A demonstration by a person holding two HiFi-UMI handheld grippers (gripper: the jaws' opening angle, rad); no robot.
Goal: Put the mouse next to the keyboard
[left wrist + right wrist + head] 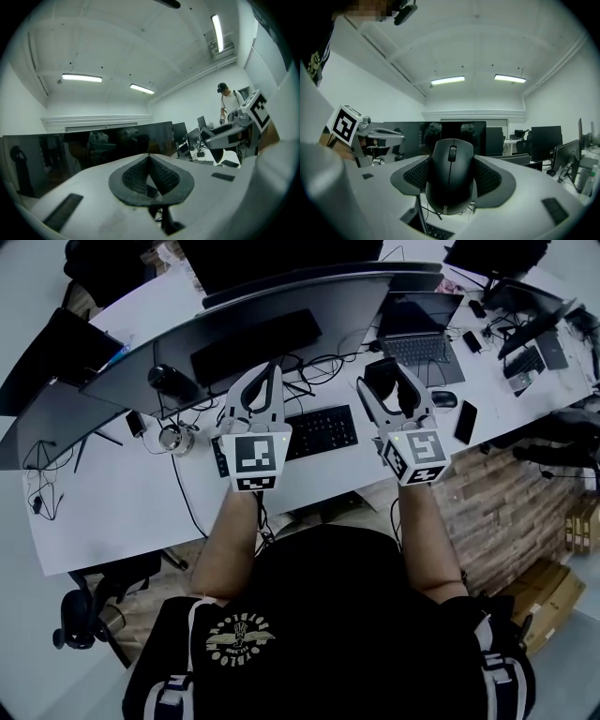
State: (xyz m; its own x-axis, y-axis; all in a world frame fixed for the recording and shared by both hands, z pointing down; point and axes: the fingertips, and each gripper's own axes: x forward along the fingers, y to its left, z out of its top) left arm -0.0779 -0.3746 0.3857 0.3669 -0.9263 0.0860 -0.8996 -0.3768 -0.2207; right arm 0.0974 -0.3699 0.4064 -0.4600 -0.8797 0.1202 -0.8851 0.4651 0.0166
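Pads of ribbed black rubber (488,180) on the right gripper (392,381) are pressed against both sides of a matte black computer mouse (450,187). The mouse is clamped upright between them. Its scroll wheel and buttons are turned toward the gripper's camera and its front end points up. In the head view the mouse is seen held above the long white desk (122,502), not resting on it. It sits just right of the flat black keyboard (321,430) and slightly farther away. A corner of the keys is also seen below the mouse in the right gripper view.

The white left gripper (150,164) is closed with nothing in it. Its two dark pads are brought together into a narrow point. In the head view it is held over the left end of the keyboard, and its square-marker cube covers that end.

A wide curved dark monitor (234,334) stands along the far side of the desk, beyond both grippers. Loose black cables (319,367) are strewn between it and the keyboard. A black cylindrical object (173,381) lies on the desk to the left of the left gripper.

To the right, an open grey laptop (419,334) is set farther back. Nearer, a second small dark mouse (443,398) and a black phone (465,421) lie on the desk right of the right gripper. The phone is the nearer of the two.

A person in a cap and white shirt (229,101) is seen standing in the background of the left gripper view.
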